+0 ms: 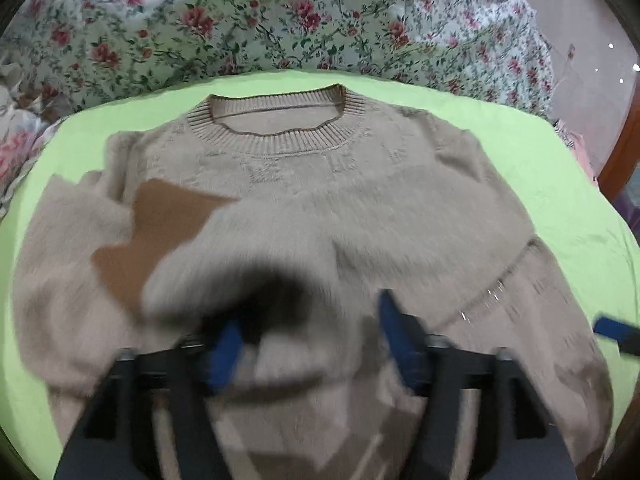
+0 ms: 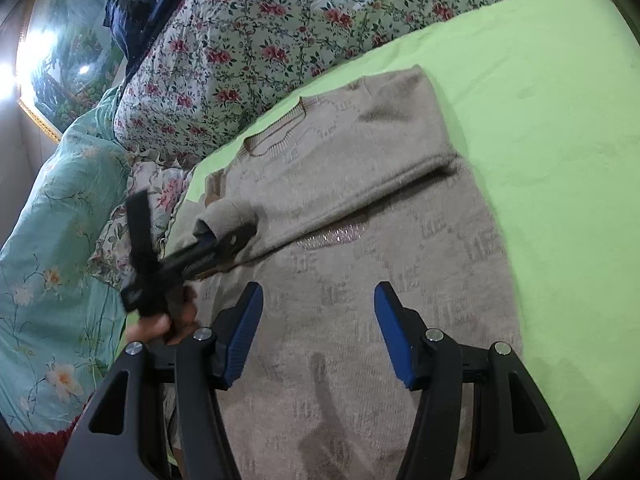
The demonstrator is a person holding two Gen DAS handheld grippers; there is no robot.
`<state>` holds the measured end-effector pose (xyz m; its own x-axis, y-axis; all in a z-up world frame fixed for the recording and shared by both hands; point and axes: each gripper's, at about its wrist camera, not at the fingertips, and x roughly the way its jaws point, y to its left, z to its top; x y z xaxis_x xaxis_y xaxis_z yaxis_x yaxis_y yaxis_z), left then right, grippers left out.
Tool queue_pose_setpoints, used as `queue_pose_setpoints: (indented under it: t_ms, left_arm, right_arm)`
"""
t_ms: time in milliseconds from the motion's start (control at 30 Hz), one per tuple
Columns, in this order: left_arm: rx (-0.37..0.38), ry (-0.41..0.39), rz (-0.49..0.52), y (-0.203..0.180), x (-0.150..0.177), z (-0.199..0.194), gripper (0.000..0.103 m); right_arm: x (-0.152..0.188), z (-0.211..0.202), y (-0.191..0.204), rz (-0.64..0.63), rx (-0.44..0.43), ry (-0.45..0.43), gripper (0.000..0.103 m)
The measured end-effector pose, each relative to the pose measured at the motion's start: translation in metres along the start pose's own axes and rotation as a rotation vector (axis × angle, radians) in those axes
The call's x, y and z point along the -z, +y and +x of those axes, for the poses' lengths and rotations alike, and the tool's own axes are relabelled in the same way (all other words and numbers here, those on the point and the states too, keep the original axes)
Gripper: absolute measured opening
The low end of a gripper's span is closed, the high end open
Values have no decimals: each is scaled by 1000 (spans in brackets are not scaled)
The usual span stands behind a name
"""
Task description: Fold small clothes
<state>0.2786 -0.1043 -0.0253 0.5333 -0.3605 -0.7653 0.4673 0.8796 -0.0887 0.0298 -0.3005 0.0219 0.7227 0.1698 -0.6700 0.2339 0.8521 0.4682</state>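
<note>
1. While the beige sweater (image 1: pixel 320 208) lay face up on the green sheet (image 1: pixel 560 184), neckline toward the flowered quilt (image 1: pixel 240 20), we had one sleeve (image 2: pixel 360 184) folded across its chest.
2. We held the left gripper (image 1: pixel 312 332) at that sleeve's cuff (image 1: pixel 248 276); its jaws stood apart, the cuff draped over one blue finger (image 1: pixel 226 344), not pinched.
3. We kept the right gripper (image 2: pixel 320 328) above the sweater's lower half, jaws apart, nothing between them.
4. A hand (image 2: pixel 160 324) gripped the left tool's handle.

Home bedroom, green sheet (image 2: pixel 540 80), floral quilt (image 1: pixel 240 20), framed painting (image 2: pixel 60 60)
</note>
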Motion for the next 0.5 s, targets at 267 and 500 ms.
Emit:
queue_pose_setpoints:
  t_ms: [267, 500]
  left_arm:
    - [-49, -11, -90, 46, 59, -62, 82]
    - [-203, -30, -403, 146, 84, -73, 81]
  right_arm:
    - [-29, 45, 46, -128, -52, 48, 59]
    - [-67, 127, 127, -316, -93, 121, 59]
